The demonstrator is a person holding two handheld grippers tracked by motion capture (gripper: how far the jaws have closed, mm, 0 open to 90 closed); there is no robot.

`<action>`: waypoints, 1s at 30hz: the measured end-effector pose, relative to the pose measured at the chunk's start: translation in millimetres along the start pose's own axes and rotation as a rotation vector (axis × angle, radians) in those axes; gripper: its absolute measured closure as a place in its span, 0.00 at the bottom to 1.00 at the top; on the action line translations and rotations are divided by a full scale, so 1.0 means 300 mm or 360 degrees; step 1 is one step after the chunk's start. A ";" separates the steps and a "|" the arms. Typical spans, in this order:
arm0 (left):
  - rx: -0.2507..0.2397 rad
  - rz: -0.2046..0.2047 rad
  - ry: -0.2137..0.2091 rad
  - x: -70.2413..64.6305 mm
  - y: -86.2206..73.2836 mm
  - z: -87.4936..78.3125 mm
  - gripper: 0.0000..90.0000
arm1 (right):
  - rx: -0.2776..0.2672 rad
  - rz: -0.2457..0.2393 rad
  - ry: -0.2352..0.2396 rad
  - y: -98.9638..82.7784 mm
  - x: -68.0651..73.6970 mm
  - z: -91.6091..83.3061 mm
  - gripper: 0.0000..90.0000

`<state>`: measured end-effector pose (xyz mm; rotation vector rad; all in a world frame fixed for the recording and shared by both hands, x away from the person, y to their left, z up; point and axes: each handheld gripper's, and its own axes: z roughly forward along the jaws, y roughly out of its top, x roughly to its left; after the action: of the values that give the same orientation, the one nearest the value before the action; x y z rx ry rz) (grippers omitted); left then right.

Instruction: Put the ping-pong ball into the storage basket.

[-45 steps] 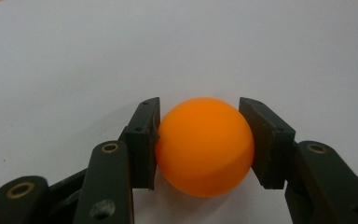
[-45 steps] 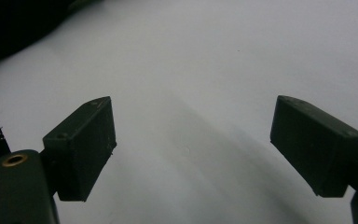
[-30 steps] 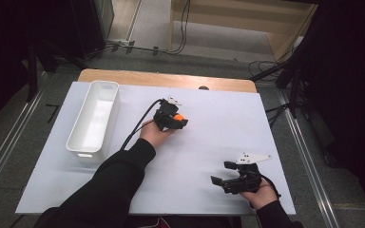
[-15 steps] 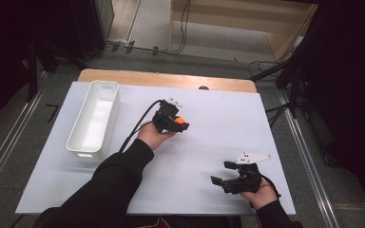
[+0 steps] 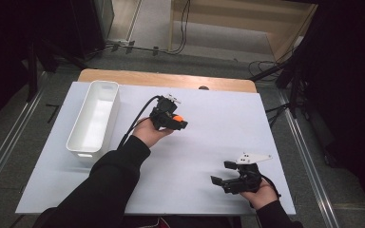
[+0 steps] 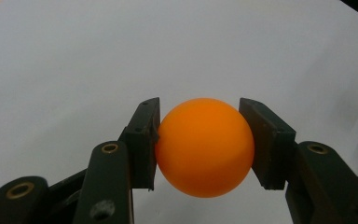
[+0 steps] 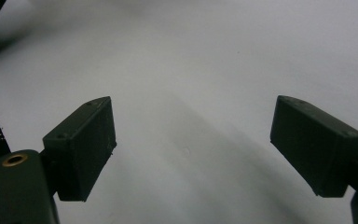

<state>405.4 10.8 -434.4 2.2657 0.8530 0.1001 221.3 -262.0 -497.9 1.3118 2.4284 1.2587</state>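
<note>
Item: orange ball (image 6: pixel 204 147), clamped in my left gripper (image 5: pixel 175 120). Carry level to white bin (image 5: pixel 94 118); steady squeeze. My right gripper (image 5: pixel 232 178): jaws apart, nothing between them.

Only the white bin (image 5: pixel 94 118) at the left obstructs the white tabletop (image 5: pixel 209 142)

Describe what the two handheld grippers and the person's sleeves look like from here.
Both are black two-jaw tools. The left gripper trails a black cable back along a long black sleeve. Its jaws are flat black blocks on arms with brass-coloured rivets. The right gripper carries a pale grey three-cornered plate on top, and a dark cuff shows at that wrist.
</note>
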 end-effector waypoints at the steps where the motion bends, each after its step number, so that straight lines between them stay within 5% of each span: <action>1: 0.0003 0.0003 -0.0004 0.000 0.005 -0.010 0.57 | 0.0002 0.0001 0.0002 0.000 0.000 0.000 0.14; 30: 0.0021 0.0055 -0.0077 -0.029 0.054 -0.147 0.57 | -0.0014 0.0003 -0.0014 0.001 -0.001 -0.005 0.14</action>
<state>394.5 22.8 -389.5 2.2862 0.7911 0.0554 221.2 -263.0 -496.8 1.3145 2.4132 1.2598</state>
